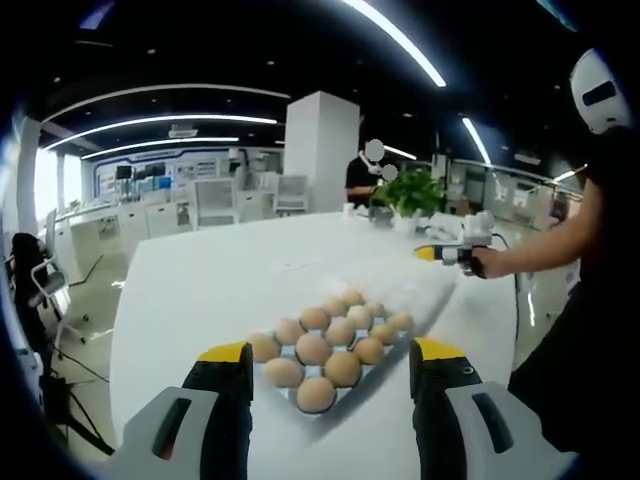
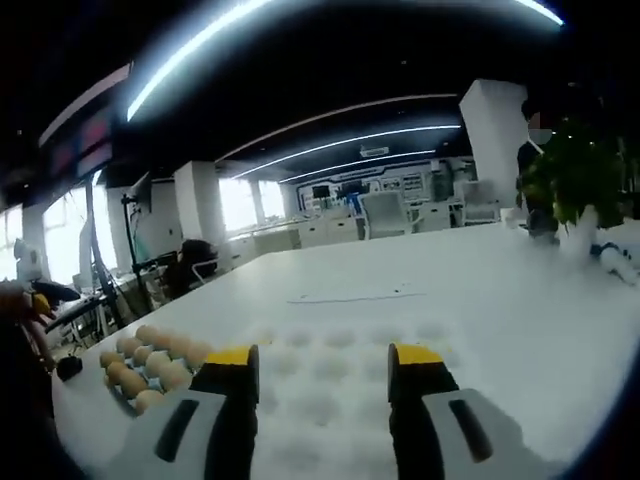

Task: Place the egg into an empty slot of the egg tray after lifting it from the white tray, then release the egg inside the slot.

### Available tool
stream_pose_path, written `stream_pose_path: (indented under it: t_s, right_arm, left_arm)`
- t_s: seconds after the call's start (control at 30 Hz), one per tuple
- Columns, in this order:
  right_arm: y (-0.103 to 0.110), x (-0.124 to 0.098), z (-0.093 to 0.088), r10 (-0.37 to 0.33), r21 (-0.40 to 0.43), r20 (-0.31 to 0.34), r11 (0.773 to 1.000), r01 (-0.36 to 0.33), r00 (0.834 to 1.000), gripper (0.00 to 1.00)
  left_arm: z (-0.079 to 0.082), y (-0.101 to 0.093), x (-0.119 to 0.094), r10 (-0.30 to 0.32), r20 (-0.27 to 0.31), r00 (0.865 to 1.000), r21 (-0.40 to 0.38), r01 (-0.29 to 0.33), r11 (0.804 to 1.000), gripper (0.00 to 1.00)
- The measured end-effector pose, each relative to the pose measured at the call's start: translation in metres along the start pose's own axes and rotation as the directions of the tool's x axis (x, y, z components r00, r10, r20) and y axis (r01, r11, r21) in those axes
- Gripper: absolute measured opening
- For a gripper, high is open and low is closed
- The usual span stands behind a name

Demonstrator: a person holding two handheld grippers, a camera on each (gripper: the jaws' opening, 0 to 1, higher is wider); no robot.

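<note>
The egg tray (image 2: 340, 380) is a blurred pale shape whose slots barely show; both jaws hide its near edge

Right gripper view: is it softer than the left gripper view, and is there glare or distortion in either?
Right gripper view: soft overall, the white moulded egg tray faint, the brown eggs smeared, and the ceiling light strip blown out. Left gripper view: sharper, the eggs in the tray crisp, faint shadows on the white table. In both views fisheye bends the ceiling lights.
</note>
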State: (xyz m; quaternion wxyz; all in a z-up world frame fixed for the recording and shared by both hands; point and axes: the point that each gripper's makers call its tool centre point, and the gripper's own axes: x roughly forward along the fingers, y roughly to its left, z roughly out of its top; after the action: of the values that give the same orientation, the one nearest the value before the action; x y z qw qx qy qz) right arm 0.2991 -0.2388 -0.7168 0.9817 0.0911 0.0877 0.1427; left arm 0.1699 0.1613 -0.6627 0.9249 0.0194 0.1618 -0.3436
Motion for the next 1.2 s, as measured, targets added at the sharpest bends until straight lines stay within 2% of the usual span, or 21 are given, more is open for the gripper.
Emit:
stream_pose_path:
  t_s: [0.17, 0.23, 0.5, 0.53, 0.57, 0.6, 0.67, 0.7, 0.77, 0.8, 0.83, 0.9, 0.93, 0.97, 1.0, 1.03, 1.07, 1.1, 1.13, 1.17, 1.2]
  right_arm:
    - [-0.022, -0.020, 0.003, -0.073, 0.021, 0.037, 0.997, 0.073, 0.997, 0.53]
    - [-0.033, -0.034, 0.008, -0.131, 0.016, 0.086, 0.991, 0.130, 0.988, 0.55]
    - [-0.036, -0.065, 0.014, -0.183, 0.042, 0.171, 0.983, 0.179, 0.968, 0.66]
    - [-0.029, -0.069, 0.021, -0.153, 0.063, 0.224, 0.988, 0.142, 0.963, 0.68]
    - [-0.025, -0.070, 0.020, -0.137, 0.068, 0.222, 0.990, 0.125, 0.965, 0.68]
    - [-0.016, -0.075, 0.016, -0.093, 0.051, 0.204, 0.995, 0.084, 0.974, 0.68]
    - [-0.007, -0.077, 0.017, -0.030, 0.035, 0.198, 0.999, 0.024, 0.980, 0.65]
    - [0.000, -0.081, 0.015, 0.011, 0.066, 0.186, 0.998, -0.023, 0.982, 0.64]
    - [0.011, -0.090, 0.017, 0.079, 0.083, 0.206, 0.992, -0.098, 0.975, 0.67]
    - [0.012, -0.092, 0.018, 0.085, 0.061, 0.205, 0.993, -0.099, 0.975, 0.69]
    - [0.025, -0.100, 0.015, 0.164, 0.049, 0.190, 0.983, -0.176, 0.968, 0.72]
    - [0.036, -0.109, 0.012, 0.249, 0.124, 0.175, 0.954, -0.272, 0.953, 0.71]
    - [0.046, -0.114, 0.004, 0.300, 0.175, 0.134, 0.931, -0.321, 0.944, 0.68]
    - [0.047, -0.117, 0.001, 0.306, 0.105, 0.117, 0.942, -0.318, 0.945, 0.69]
    - [0.056, -0.122, 0.000, 0.362, 0.058, 0.106, 0.928, -0.369, 0.926, 0.69]
    - [0.067, -0.128, -0.008, 0.425, 0.139, 0.065, 0.892, -0.430, 0.903, 0.68]
    - [0.067, -0.129, -0.010, 0.430, 0.109, 0.045, 0.895, -0.433, 0.902, 0.68]
    - [0.072, -0.135, -0.012, 0.466, 0.018, 0.016, 0.884, -0.467, 0.884, 0.69]
    - [0.080, -0.140, -0.019, 0.499, 0.093, -0.013, 0.864, -0.495, 0.867, 0.70]
    - [0.072, -0.131, -0.014, 0.449, 0.097, 0.050, 0.887, -0.452, 0.892, 0.71]
    - [0.079, -0.132, -0.011, 0.481, 0.147, 0.078, 0.861, -0.487, 0.873, 0.72]
  left_arm:
    - [0.003, -0.001, -0.003, 0.004, 0.023, 1.000, -0.005, -0.004, 1.000, 0.64]
    - [0.002, -0.001, -0.004, 0.005, 0.023, 1.000, -0.005, -0.005, 1.000, 0.64]
    - [0.004, -0.010, -0.007, -0.006, 0.067, 0.998, -0.010, 0.007, 1.000, 0.64]
    - [0.005, -0.011, -0.008, -0.008, 0.070, 0.997, -0.010, 0.008, 1.000, 0.64]
    - [0.005, -0.013, -0.009, -0.015, 0.080, 0.997, -0.009, 0.015, 1.000, 0.64]
    - [0.011, -0.018, -0.014, -0.031, 0.134, 0.990, -0.030, 0.036, 0.999, 0.64]
    - [0.017, -0.021, -0.024, -0.041, 0.191, 0.981, -0.050, 0.052, 0.997, 0.64]
    - [0.018, -0.022, -0.027, -0.045, 0.208, 0.977, -0.053, 0.057, 0.997, 0.65]
    - [0.023, -0.025, -0.038, -0.055, 0.255, 0.965, -0.070, 0.075, 0.995, 0.65]
    - [0.025, -0.026, -0.043, -0.057, 0.276, 0.959, -0.072, 0.080, 0.994, 0.66]
    - [0.027, -0.024, -0.050, -0.044, 0.299, 0.953, -0.074, 0.070, 0.995, 0.66]
    - [0.030, -0.025, -0.061, -0.046, 0.336, 0.941, -0.085, 0.079, 0.993, 0.66]
    - [0.030, -0.025, -0.064, -0.047, 0.347, 0.937, -0.085, 0.081, 0.993, 0.66]
    - [0.028, -0.025, -0.068, -0.049, 0.350, 0.935, -0.081, 0.082, 0.993, 0.66]
    - [0.027, -0.026, -0.070, -0.050, 0.357, 0.933, -0.079, 0.084, 0.993, 0.66]
    - [0.027, -0.026, -0.073, -0.052, 0.374, 0.926, -0.085, 0.090, 0.992, 0.66]
    - [0.028, -0.026, -0.073, -0.044, 0.393, 0.918, -0.109, 0.094, 0.990, 0.67]
    - [0.030, -0.030, -0.072, -0.066, 0.419, 0.906, -0.121, 0.128, 0.984, 0.67]
    - [0.030, -0.034, -0.072, -0.085, 0.419, 0.904, -0.107, 0.142, 0.984, 0.67]
    - [0.026, -0.035, -0.068, -0.089, 0.396, 0.914, -0.097, 0.138, 0.986, 0.67]
    - [0.025, -0.036, -0.066, -0.094, 0.386, 0.918, -0.092, 0.140, 0.986, 0.68]
